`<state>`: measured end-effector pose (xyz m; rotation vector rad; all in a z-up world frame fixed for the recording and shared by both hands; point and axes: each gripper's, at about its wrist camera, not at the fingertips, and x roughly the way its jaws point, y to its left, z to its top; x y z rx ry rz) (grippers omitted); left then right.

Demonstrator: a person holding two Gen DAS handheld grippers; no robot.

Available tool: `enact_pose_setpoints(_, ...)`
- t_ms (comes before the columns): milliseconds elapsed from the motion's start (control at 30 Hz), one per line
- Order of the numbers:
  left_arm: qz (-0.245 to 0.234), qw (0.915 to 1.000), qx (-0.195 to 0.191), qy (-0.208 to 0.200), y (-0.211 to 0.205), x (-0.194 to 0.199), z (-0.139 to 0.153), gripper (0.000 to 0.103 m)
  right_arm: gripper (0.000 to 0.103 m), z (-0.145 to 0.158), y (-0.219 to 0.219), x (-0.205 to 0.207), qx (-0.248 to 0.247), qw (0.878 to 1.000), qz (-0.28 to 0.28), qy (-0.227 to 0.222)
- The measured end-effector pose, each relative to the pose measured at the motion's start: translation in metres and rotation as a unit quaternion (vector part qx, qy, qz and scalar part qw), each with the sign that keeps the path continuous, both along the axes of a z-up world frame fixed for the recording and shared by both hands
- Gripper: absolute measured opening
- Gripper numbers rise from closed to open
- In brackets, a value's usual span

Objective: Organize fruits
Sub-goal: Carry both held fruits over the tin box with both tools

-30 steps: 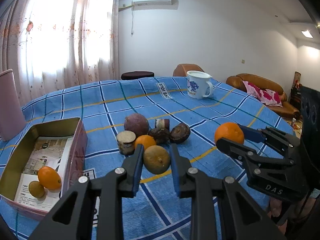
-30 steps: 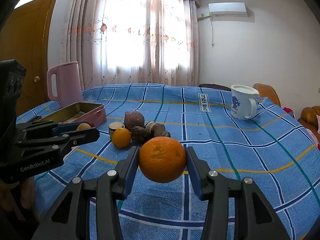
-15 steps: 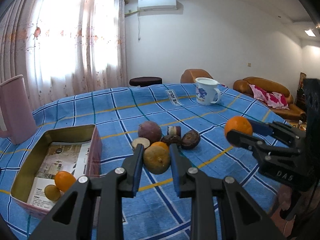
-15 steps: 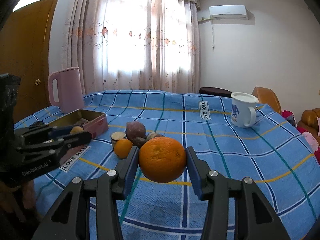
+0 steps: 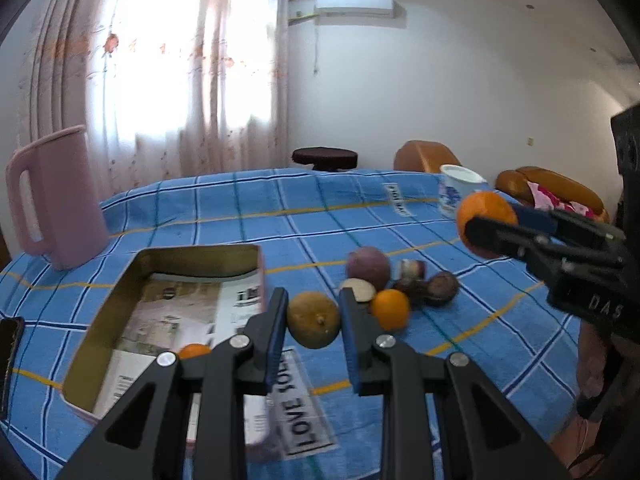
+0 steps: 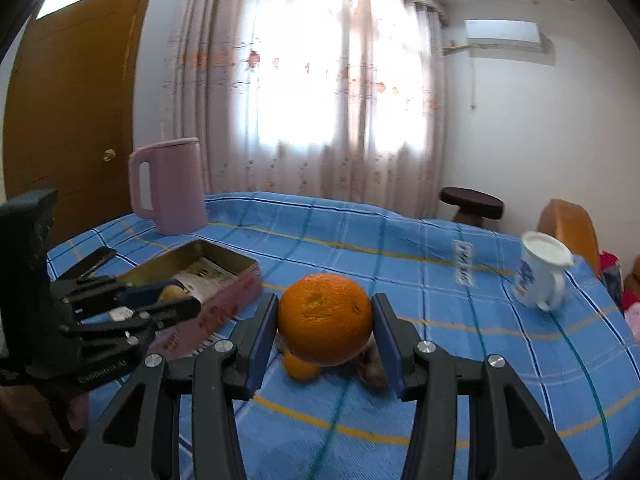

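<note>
Two fruits in the air: one per gripper, both look headed for the tin, so we're mid-task I'd say.

Left wrist, grip: left gripper [image 5: 313, 320] pinching a dull yellow-brown citrus [image 5: 314, 319] between its blue pads, lifted off the cloth.
Left wrist, tin: open tin box [image 5: 112, 304] just ahead and to the left of the fingers, paper-lined, with a small orange fruit [image 5: 194, 351] peeking out right behind the left finger. So at least one is already sorted.
Left wrist, leftovers: pile just ahead-right of the tips: a small orange [image 5: 390, 309], a purple round fruit [image 5: 368, 268] and some dark shrivelled ones [image 5: 442, 288]. Can't name those.

Right wrist, grip: right gripper [image 6: 325, 322] clamped on a big orange [image 6: 325, 319], held up over the pile, tin ahead-left of it.
Right wrist, other tool: left one shows at the far left, beside the tin.

Surface: round table with a blue checked tablecloth [image 6: 440, 280], pink jug [image 6: 170, 186] far ahead-left, white mug [image 6: 544, 276] far right.
Room: curtained bright window, wooden door, wall AC, dark stool, brown sofa.
</note>
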<state>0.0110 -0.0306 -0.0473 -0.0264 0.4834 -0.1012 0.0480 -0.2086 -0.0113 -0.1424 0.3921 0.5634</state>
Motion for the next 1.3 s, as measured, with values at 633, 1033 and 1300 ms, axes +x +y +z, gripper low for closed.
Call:
enact_pose_setpoints(633,0.070,0.9971,-0.004,0.029,0.081,0.023,0.002,0.027,0.049,-0.004,0.104,0.036,-0.023,0.994,0.089,0.051)
enact_pose_setpoints(1033,0.085,0.9946,-0.011,0.060,0.118,0.041,-0.004,0.027,0.049,-0.033,0.164,0.056,-0.051,0.987,0.119,0.098)
enact_pose_setpoints(1300,0.094,0.9924,0.001,0.080,0.126,0.053,-0.013,0.027,0.049,-0.053,0.184,0.062,-0.068,0.982,0.121,0.127)
